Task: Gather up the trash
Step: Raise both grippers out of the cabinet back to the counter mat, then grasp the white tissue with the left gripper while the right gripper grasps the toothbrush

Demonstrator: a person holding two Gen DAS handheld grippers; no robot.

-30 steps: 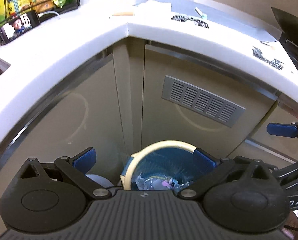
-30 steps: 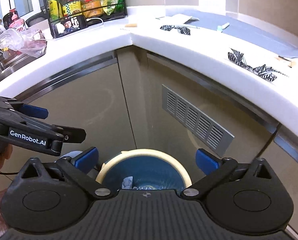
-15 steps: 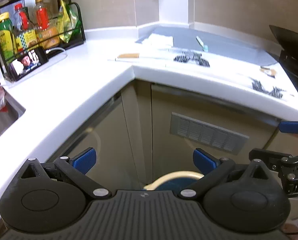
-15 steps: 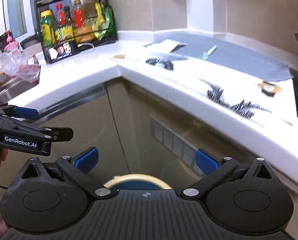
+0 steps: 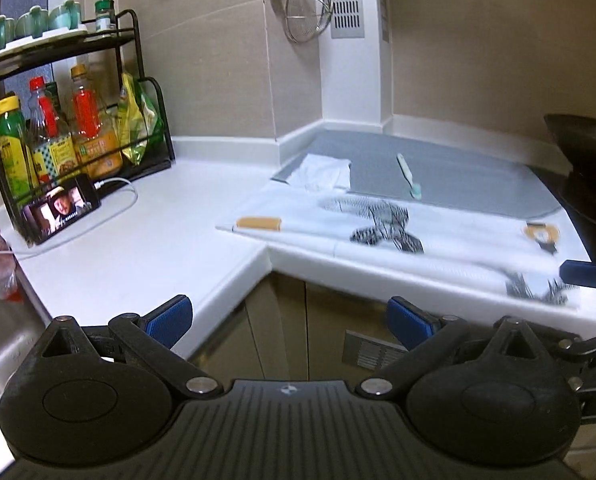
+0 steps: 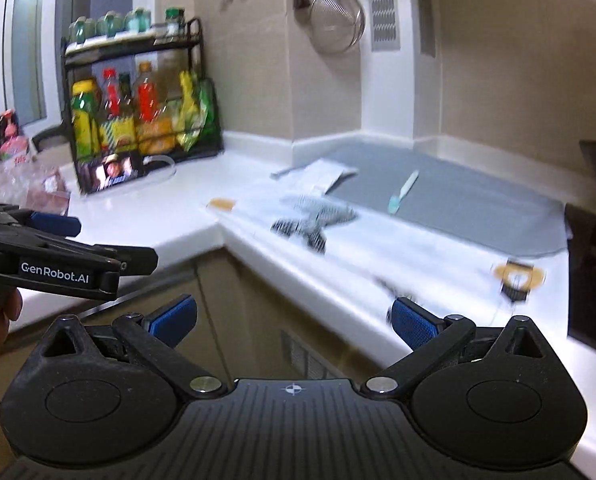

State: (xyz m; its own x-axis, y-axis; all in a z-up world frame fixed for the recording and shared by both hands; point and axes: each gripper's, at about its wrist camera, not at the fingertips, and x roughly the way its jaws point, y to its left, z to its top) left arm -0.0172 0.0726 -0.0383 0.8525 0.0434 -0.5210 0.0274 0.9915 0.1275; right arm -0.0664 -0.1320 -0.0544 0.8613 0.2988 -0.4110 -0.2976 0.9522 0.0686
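Both hand-held grippers — the left gripper (image 5: 287, 320) and the right gripper (image 6: 293, 320) — hang with jaws spread wide and empty before the white L-shaped countertop (image 5: 145, 248). On it lie black-and-white patterned wrapper scraps (image 5: 382, 224) (blurred) beside a grey mat (image 5: 458, 176).

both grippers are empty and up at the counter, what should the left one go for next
Probably move the open left gripper forward to the black-and-white crumpled wrapper near the counter edge. It is the nearest loose scrap ahead, nothing lies on it, and the fingers are empty.
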